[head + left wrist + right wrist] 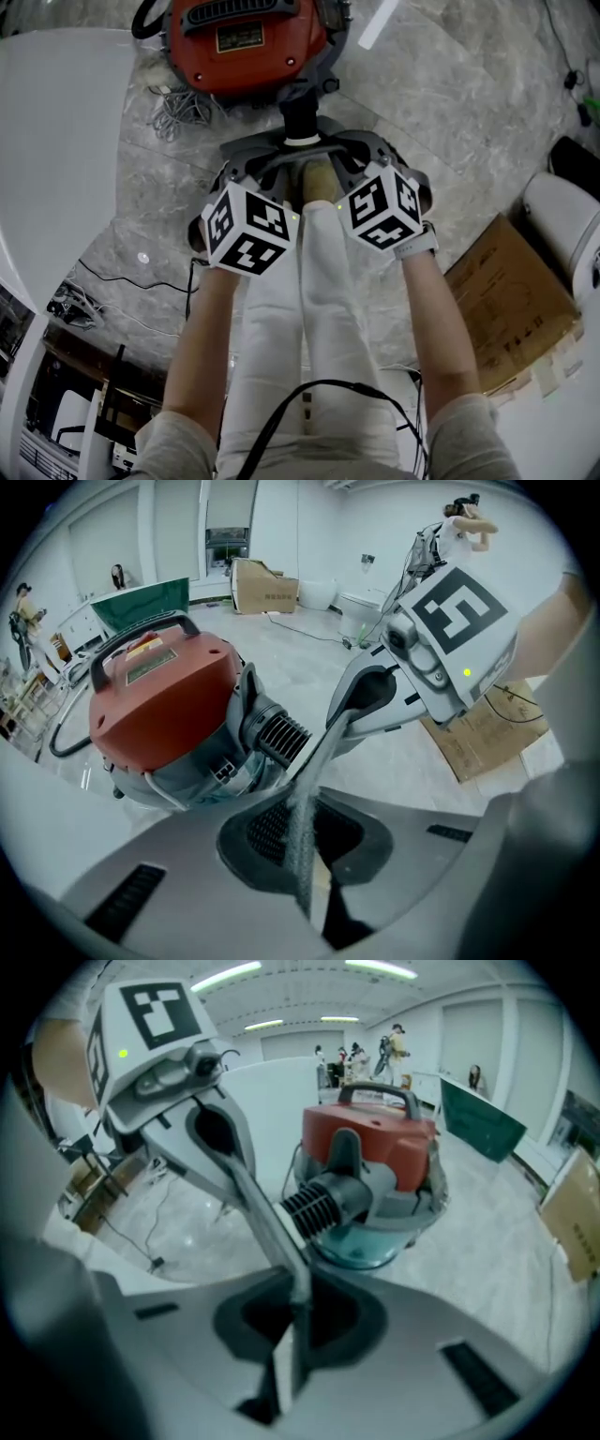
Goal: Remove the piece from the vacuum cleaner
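The red vacuum cleaner [246,42] stands on the floor ahead of me; it also shows in the left gripper view [159,700] and the right gripper view [375,1152]. A black ribbed hose piece [300,117] sticks out of its body toward me [277,738] [319,1202]. My left gripper [267,159] [302,799] and right gripper [333,155] [298,1302] are side by side just short of that piece, tips nearly meeting. Both jaws are shut with nothing between them. Neither touches the piece.
A tangle of cable [178,108] lies left of the vacuum. A flattened cardboard box [506,300] lies on the floor at the right, with a white object [562,206] beyond it. A large white surface [56,141] fills the left. The person's shoes [319,183] are just below the grippers.
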